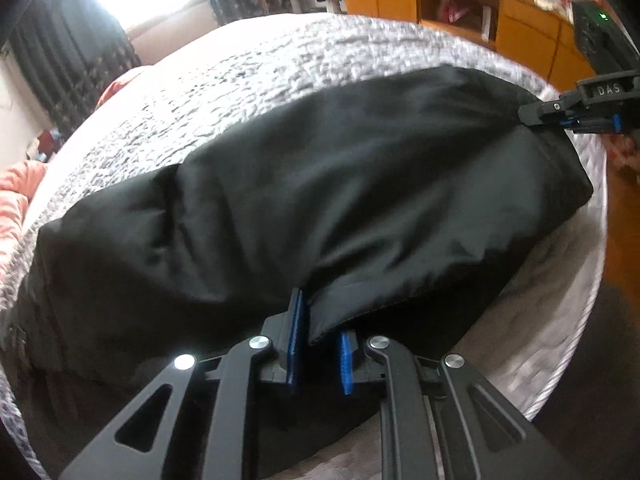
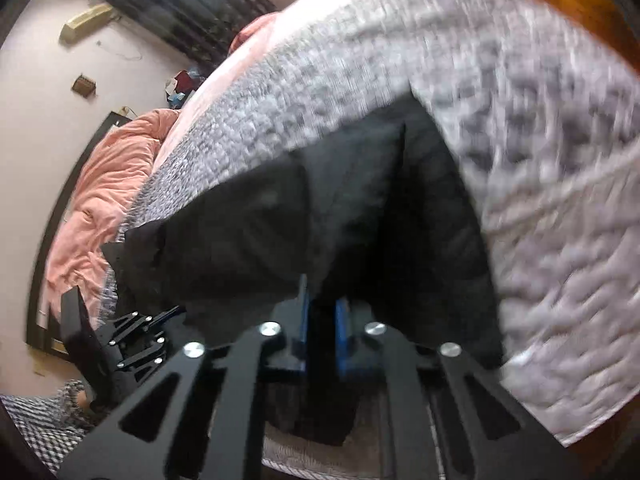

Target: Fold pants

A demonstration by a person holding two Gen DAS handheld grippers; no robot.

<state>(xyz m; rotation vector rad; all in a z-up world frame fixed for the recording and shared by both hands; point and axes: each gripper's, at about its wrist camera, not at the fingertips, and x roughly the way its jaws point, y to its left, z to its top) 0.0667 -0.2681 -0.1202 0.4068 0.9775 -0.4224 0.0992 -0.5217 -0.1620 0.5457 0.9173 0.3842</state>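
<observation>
Lay partly folded on the grey quilted bed cover (image 1: 280, 60): black smooth-fabric pants (image 1: 320, 200). Gripped at two edges, jaws of left gripper (image 1: 318, 354) and right gripper (image 2: 322, 320) both clenched on cloth. Probably remained to fold over again and flatten.

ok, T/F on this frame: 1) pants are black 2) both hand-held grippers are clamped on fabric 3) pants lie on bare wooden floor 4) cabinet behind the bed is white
1) True: the pants are black.
2) True: the left hand-held gripper and the right hand-held gripper each pinch pants fabric.
3) False: they lie on a grey textured blanket.
4) False: the cabinet is orange-brown wood.
</observation>
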